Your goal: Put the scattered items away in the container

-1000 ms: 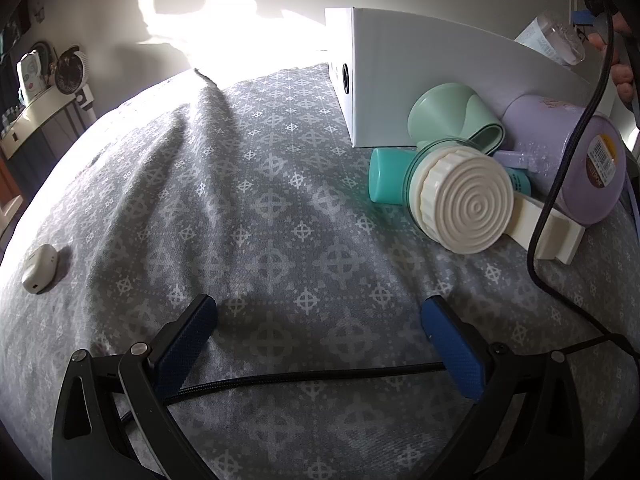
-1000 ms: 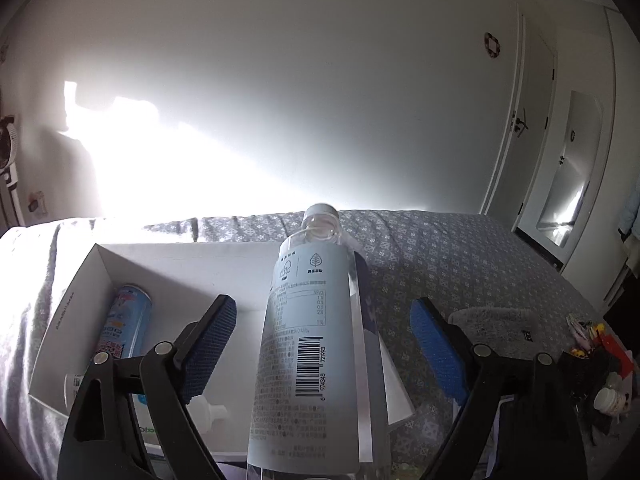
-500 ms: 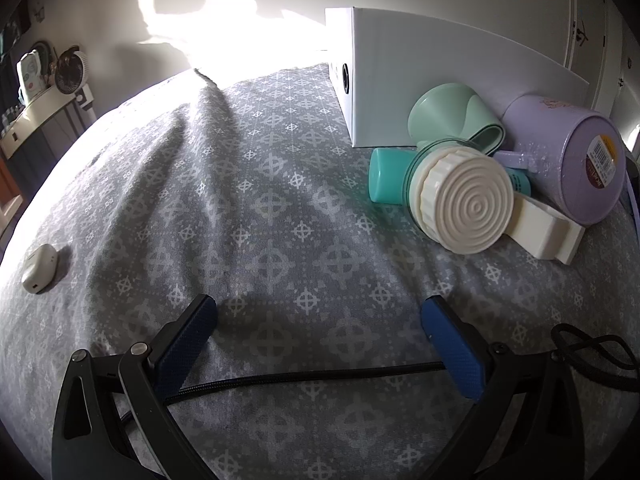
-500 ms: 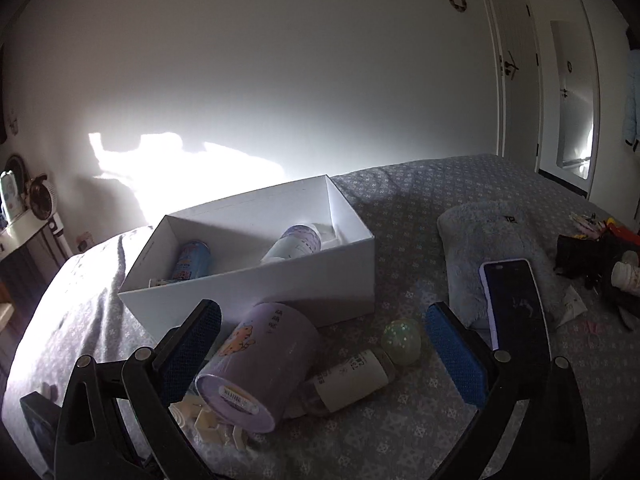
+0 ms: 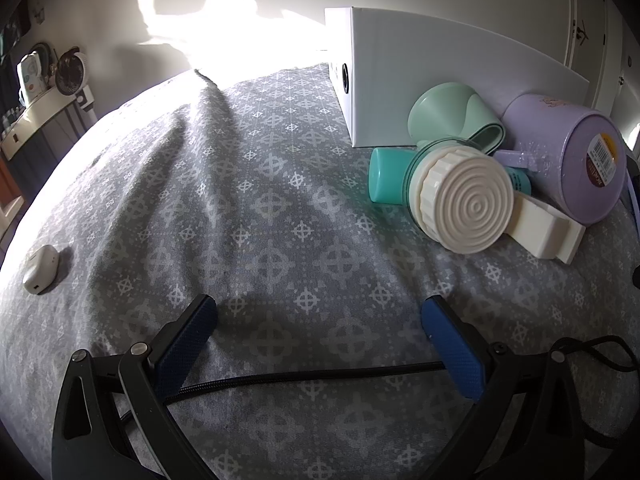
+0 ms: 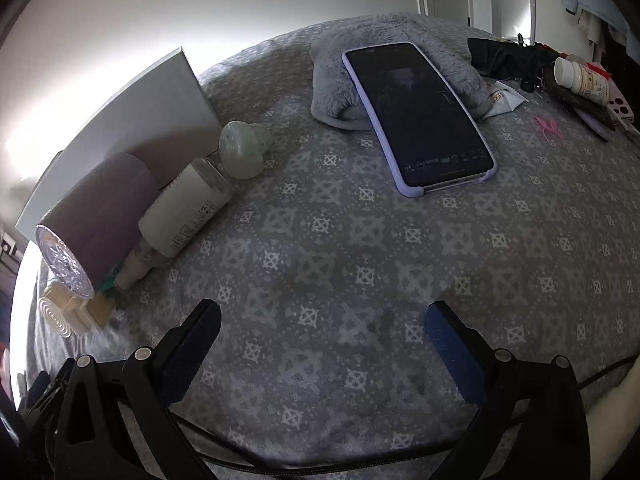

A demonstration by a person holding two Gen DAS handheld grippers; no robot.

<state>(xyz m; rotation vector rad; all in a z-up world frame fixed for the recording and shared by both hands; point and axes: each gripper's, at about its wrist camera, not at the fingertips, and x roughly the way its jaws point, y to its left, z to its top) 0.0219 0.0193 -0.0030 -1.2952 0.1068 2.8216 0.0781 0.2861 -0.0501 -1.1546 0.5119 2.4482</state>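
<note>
The right gripper (image 6: 322,334), which held a clear bottle over the white box (image 6: 132,128), now hangs empty and low over the bedspread (image 6: 360,248), apparently having released it inside.

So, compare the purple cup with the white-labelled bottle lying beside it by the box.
The purple cup is wide and opaque lilac; the white-labelled bottle is slimmer, mostly covered by its white label. The cup's broad end faces the right wrist camera, while the bottle's narrow neck end points that way. The cup is plainly the bulkier of the two. Both lie on their sides on the grey bedspread, outside the white box.
</note>
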